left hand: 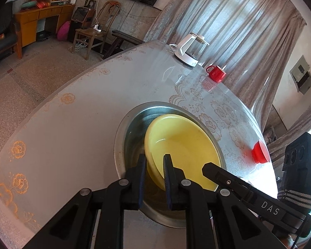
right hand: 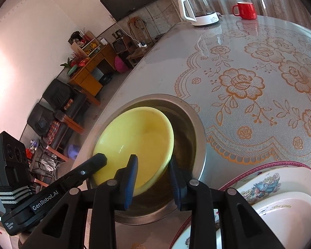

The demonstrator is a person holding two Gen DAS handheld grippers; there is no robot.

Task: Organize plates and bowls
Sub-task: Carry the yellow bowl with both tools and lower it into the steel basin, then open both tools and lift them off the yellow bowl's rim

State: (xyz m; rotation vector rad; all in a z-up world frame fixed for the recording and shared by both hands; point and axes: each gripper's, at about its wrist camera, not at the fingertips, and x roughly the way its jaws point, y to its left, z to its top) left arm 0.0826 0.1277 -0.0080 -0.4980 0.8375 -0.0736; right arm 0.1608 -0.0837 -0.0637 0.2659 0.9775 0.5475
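Observation:
A shallow yellow plate (left hand: pixel 186 145) (right hand: pixel 139 139) leans tilted inside a steel basin (left hand: pixel 122 137) (right hand: pixel 197 128) on the flowered table. My left gripper (left hand: pixel 155 164) is shut on the plate's near rim, one blue pad on each side of it. My right gripper (right hand: pixel 153 170) straddles another part of the same rim. Its jaws stand apart, with a gap between the right pad and the plate. In the left wrist view one black finger (left hand: pixel 209 169) of the right gripper lies over the plate's right edge.
Patterned plates (right hand: pixel 269 186) with a white dish (right hand: pixel 290 211) on top sit right of the basin. A glass kettle (left hand: pixel 190 49) (right hand: pixel 199 8) and a red mug (left hand: pixel 216 73) (right hand: pixel 245 10) stand at the far side. A red cup (left hand: pixel 259 152) is near the table's right edge.

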